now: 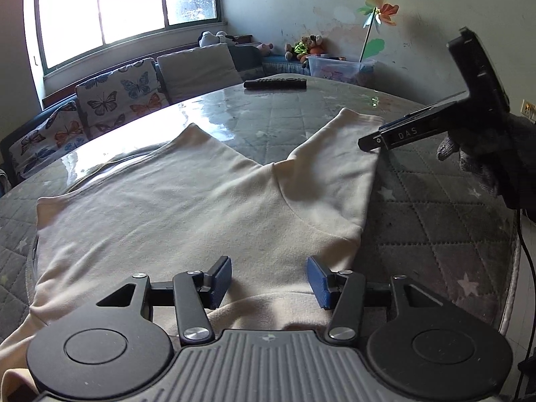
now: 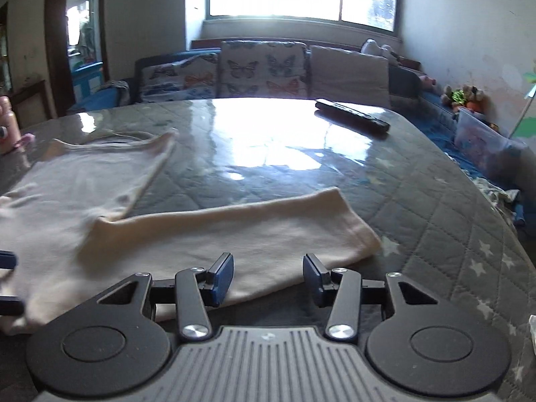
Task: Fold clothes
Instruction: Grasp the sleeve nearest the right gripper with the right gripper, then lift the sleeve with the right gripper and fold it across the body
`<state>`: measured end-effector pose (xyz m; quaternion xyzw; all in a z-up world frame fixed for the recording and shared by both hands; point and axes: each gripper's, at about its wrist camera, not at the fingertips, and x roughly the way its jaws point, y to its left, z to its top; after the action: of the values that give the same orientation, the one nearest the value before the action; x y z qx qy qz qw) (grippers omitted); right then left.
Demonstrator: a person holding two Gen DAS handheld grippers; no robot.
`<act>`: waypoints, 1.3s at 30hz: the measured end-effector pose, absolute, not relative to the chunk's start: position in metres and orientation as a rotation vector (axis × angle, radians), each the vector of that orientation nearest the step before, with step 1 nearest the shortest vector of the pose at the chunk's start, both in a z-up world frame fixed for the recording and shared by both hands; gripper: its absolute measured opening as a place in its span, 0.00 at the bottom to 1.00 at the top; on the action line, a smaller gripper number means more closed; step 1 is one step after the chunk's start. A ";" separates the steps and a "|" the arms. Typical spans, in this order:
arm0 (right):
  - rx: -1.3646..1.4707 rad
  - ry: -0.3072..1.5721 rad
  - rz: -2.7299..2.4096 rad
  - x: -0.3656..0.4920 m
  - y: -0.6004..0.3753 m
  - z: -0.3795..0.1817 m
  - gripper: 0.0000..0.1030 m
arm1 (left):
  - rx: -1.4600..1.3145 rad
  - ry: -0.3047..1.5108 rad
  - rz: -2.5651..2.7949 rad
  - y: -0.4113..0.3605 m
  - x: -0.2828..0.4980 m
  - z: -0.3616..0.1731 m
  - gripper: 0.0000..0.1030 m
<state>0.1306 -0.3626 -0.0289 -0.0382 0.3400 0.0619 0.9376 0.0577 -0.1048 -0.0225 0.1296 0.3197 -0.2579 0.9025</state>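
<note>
A cream long-sleeved top [image 1: 174, 214] lies spread flat on the quilted table, its sleeve [image 1: 338, 167] reaching toward the far right. My left gripper [image 1: 269, 279] is open and empty, hovering over the garment's near part. In the right wrist view the same top [image 2: 67, 181] lies at left and its sleeve [image 2: 241, 231] runs across the middle. My right gripper [image 2: 268, 276] is open and empty, just above the sleeve's near edge. The right gripper also shows in the left wrist view [image 1: 372, 142], at the sleeve's right edge, held by a gloved hand.
A black remote control [image 1: 275, 83] lies at the table's far side, also in the right wrist view [image 2: 351, 117]. The table [image 1: 435, 207] has a grey quilted cover under clear plastic. A sofa with butterfly cushions [image 2: 261, 70] and a plastic toy bin [image 1: 338, 67] stand beyond.
</note>
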 end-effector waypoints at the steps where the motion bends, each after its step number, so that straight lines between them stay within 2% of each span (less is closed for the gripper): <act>1: -0.076 0.691 0.112 0.132 -0.367 -0.031 0.45 | 0.268 0.662 -0.535 -0.105 0.058 -0.023 0.53; 13: -0.027 0.681 -0.010 0.155 -0.399 -0.032 0.43 | 0.260 0.666 -0.533 -0.105 0.060 -0.022 0.55; 15: -0.004 0.678 -0.007 0.156 -0.400 -0.033 0.29 | 0.257 0.666 -0.526 -0.105 0.061 -0.021 0.55; 16: 0.009 0.678 -0.007 0.157 -0.400 -0.033 0.26 | 0.255 0.665 -0.523 -0.105 0.061 -0.020 0.55; 18: 0.013 0.675 -0.011 0.157 -0.401 -0.032 0.07 | 0.253 0.663 -0.517 -0.106 0.062 -0.018 0.55; 26: 0.032 0.614 -0.039 0.148 -0.409 -0.020 0.06 | 0.249 0.661 -0.512 -0.112 0.068 -0.016 0.55; 32: 0.033 0.652 -0.047 0.149 -0.412 -0.030 0.06 | 0.263 0.664 -0.530 -0.120 0.069 -0.020 0.55; 39: 0.008 0.571 -0.017 0.140 -0.403 0.008 0.06 | 0.254 0.643 -0.525 -0.124 0.071 -0.019 0.55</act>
<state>0.1398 -0.4032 0.0082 0.0039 0.2817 -0.0082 0.9595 0.0707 -0.1244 -0.0187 0.1229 0.3116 -0.2542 0.9073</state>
